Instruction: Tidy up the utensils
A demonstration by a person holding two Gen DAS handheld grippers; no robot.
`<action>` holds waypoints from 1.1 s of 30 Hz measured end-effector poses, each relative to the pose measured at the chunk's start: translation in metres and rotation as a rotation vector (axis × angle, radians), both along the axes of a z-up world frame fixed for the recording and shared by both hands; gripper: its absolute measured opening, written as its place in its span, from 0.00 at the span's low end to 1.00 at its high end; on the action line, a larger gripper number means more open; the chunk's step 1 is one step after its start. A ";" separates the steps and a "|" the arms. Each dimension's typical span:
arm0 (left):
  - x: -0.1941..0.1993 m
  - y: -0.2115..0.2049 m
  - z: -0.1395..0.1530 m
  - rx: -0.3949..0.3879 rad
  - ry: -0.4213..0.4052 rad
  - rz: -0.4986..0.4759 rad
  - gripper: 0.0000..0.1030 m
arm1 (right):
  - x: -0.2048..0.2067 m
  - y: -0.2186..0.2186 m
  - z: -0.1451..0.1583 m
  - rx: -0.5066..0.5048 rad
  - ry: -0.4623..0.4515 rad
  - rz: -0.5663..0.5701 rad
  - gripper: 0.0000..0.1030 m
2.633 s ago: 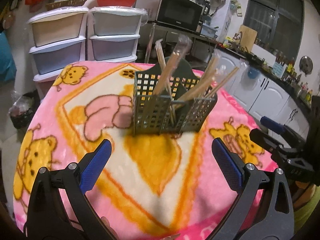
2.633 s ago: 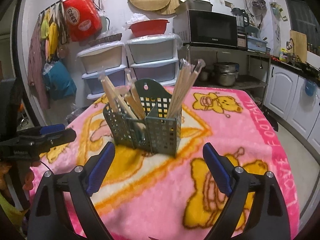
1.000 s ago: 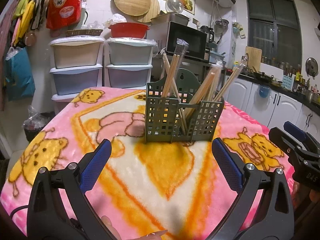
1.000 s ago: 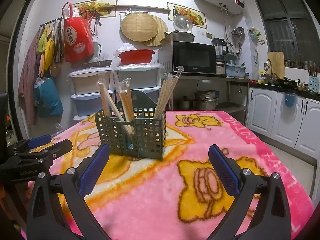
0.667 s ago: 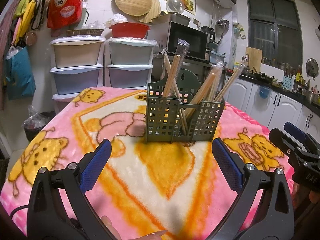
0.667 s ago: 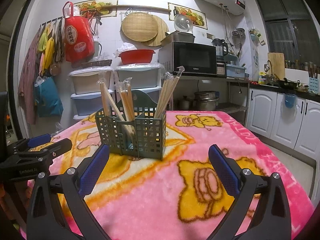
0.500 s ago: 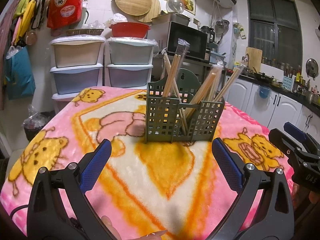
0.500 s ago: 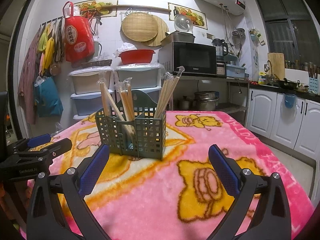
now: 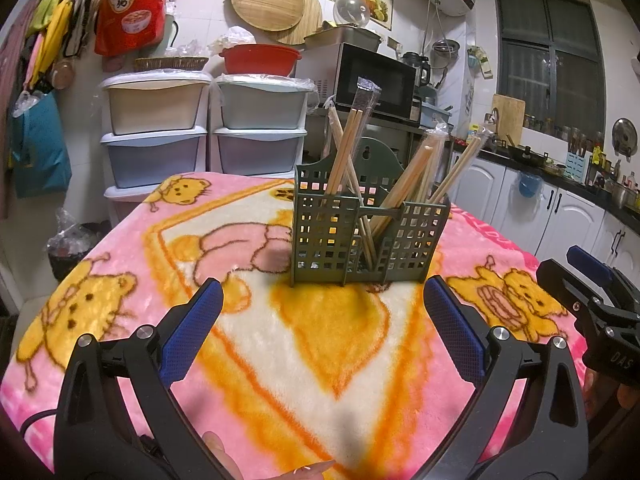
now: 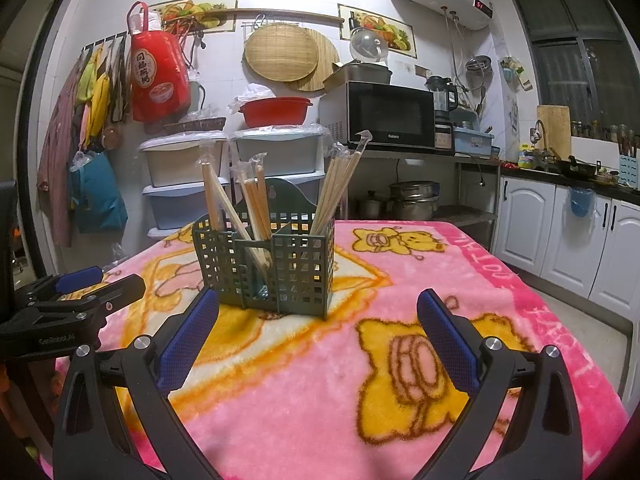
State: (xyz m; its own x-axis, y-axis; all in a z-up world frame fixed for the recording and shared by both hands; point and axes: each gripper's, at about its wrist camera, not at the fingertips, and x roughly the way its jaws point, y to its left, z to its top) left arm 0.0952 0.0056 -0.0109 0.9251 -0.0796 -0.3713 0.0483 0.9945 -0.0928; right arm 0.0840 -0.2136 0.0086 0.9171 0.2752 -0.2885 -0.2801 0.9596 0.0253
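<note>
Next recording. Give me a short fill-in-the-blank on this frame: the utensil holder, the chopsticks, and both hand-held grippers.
1. The wrapped chopsticks stand inside the green ____ holder.
2. The holder rests on a ____ blanket printed with yellow bears.
3. The jaws of the left hand-held gripper are ____ and grip nothing.
4. The right hand-held gripper holds ____.

Missing words: lattice (grid); pink; open; nothing
</note>
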 end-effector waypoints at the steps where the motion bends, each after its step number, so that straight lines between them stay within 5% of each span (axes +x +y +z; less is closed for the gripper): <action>1: 0.000 0.000 0.000 0.000 0.000 0.000 0.90 | 0.000 0.000 0.000 -0.001 0.000 -0.001 0.94; 33: -0.008 0.004 0.009 -0.093 0.022 -0.022 0.90 | -0.002 -0.002 0.001 0.003 -0.001 -0.002 0.94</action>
